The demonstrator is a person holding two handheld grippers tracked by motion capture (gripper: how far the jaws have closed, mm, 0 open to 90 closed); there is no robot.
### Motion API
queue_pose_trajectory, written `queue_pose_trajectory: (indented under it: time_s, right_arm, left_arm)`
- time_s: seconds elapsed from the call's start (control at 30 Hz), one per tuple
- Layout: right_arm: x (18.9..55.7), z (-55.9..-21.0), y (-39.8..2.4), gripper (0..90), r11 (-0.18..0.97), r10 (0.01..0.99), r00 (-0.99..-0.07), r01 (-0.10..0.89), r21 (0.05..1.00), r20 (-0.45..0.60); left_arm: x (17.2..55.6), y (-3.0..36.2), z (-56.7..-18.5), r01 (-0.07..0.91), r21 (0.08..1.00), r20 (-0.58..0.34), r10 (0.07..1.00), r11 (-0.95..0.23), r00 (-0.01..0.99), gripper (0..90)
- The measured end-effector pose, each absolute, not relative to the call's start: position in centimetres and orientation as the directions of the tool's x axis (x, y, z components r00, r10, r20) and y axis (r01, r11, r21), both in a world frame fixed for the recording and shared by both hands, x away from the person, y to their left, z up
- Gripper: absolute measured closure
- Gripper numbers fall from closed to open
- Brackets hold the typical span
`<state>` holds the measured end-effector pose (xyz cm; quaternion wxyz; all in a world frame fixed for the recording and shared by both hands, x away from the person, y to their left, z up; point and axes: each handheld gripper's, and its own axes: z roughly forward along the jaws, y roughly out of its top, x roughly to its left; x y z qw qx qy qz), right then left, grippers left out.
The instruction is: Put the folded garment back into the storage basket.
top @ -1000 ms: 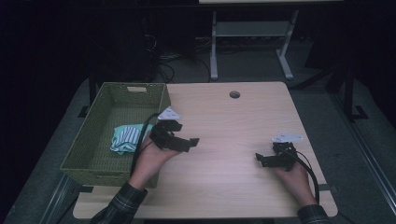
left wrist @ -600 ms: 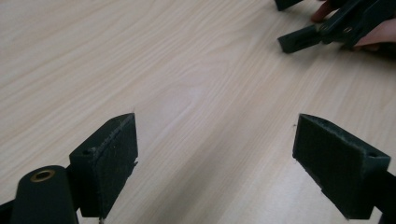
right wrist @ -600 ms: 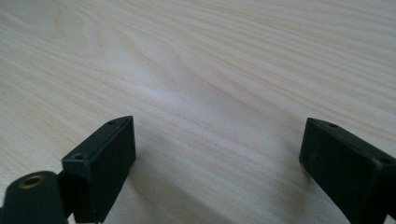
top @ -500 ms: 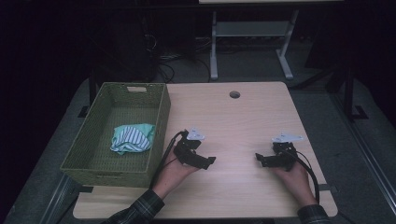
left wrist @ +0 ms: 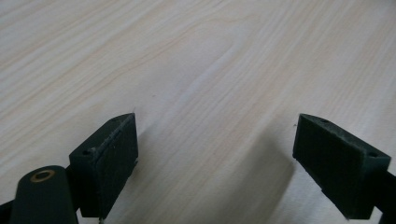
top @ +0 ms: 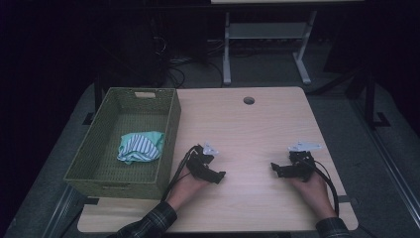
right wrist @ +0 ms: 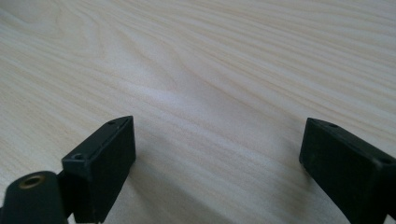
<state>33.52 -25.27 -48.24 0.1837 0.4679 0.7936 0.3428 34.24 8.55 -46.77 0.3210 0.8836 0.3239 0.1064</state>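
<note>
The striped cloth point(top: 140, 147), a crumpled bundle of white with dark stripes and a mint-green edge, lay on the floor of the green woven basket point(top: 168, 130) at the left of the wooden table point(top: 257, 124), nearer the basket's right wall and touching neither gripper. That placement looked like the main work already finished: the cloth was inside, not draped over the rim, and nothing else to be sorted lay on the tabletop. The left gripper point(top: 216, 174) rested low on the table just right of the basket, its jaws spread wide with only bare wood grain between them, as the left gripper view point(left wrist: 215, 154) confirmed. The right gripper point(top: 275, 167) sat well apart toward the table's right side, likewise gaping and empty, with nothing but tabletop between its pads in the right gripper view point(right wrist: 217, 163). Both hands lay flat behind their tools, so what remained seemed little more than a rest position, unless the cloth was meant to be folded or smoothed
</note>
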Motion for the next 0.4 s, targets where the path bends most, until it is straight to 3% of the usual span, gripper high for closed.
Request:
queue_pose_trajectory:
  time_s: [0.4]
  right_arm:
    - [33.52,-48.25,-25.27,10.2,0.327,0.869,-0.494,0.617,0.716,0.029]
  left_arm:
    - [33.95,8.8,-47.25,0.471,0.669,0.008,0.638,-0.576,0.77,12.5]
